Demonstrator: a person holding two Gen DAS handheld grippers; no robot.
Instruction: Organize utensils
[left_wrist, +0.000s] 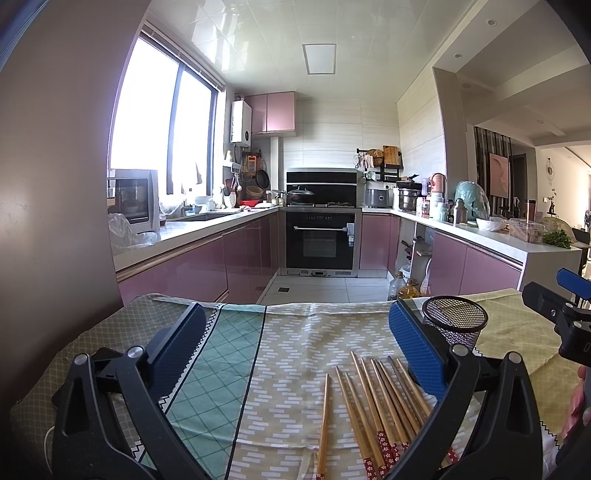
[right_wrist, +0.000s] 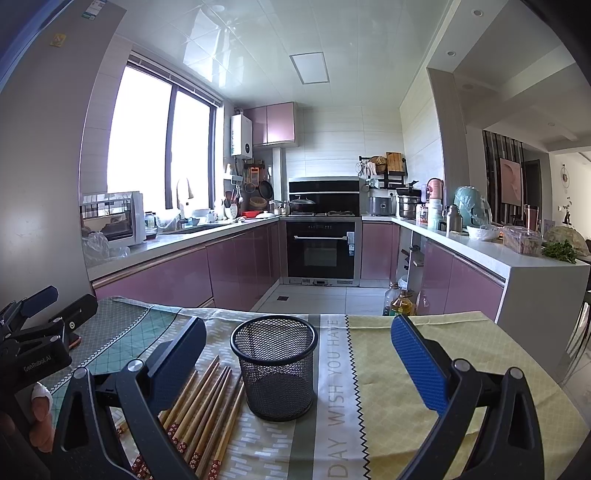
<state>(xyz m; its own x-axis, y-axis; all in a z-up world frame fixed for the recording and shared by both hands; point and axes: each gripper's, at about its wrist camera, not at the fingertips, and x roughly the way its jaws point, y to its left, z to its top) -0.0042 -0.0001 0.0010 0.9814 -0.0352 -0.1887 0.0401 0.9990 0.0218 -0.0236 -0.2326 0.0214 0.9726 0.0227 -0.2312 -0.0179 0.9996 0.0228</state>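
Observation:
Several wooden chopsticks (left_wrist: 380, 402) with red patterned ends lie side by side on the patterned tablecloth (left_wrist: 280, 354), one lying a little apart to the left. A black mesh cup (left_wrist: 455, 321) stands upright and empty just behind them. My left gripper (left_wrist: 295, 350) hovers open above the cloth, its right finger over the chopsticks. In the right wrist view the mesh cup (right_wrist: 275, 367) sits between the fingers of my open right gripper (right_wrist: 299, 354), with the chopsticks (right_wrist: 203, 410) under its left finger. Each gripper shows at the edge of the other's view.
The table's far edge (right_wrist: 258, 314) drops to a tiled kitchen floor, where oil bottles (right_wrist: 399, 302) stand. Pink cabinets, an oven (right_wrist: 321, 247) and crowded counters lie beyond. A person's fingers (right_wrist: 40, 413) show at the left edge.

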